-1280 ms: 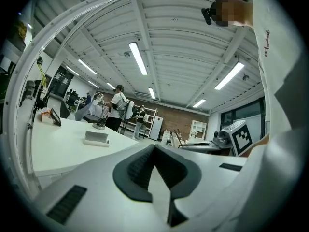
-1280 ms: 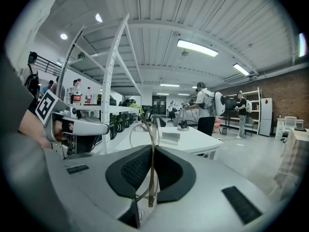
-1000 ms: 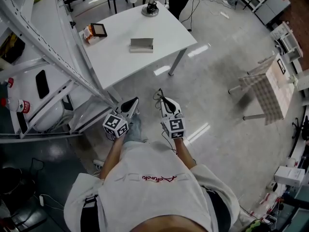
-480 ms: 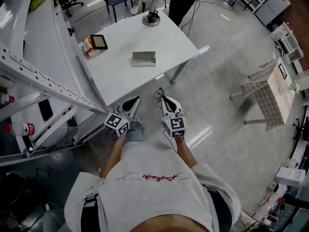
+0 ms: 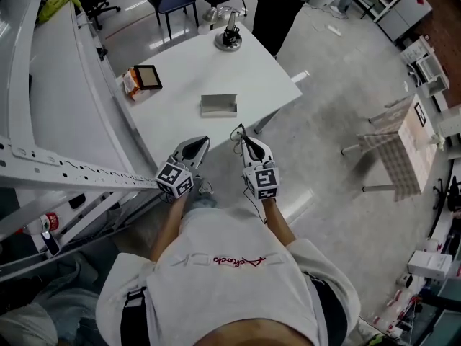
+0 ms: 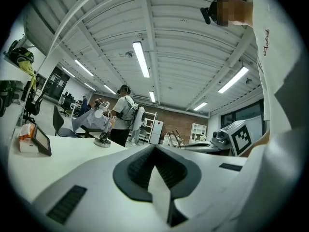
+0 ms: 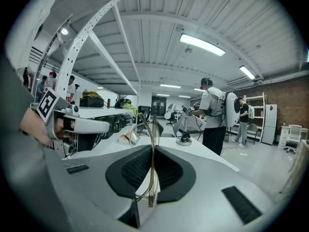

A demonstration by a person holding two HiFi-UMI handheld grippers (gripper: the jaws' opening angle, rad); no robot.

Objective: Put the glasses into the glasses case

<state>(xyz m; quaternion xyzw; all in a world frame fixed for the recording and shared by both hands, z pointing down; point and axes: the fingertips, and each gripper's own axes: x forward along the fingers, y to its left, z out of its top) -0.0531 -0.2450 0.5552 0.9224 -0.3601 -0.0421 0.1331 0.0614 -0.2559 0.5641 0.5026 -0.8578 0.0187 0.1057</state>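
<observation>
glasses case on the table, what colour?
Glasses case: light grey; head view shows it best.

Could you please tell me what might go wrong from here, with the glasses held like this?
The right gripper pinches the glasses only by a thin wire part, so they may twist or slip out. The glasses case lies unheld on the table, and the left gripper is shut and away from it, so it may slide when nudged.
</observation>
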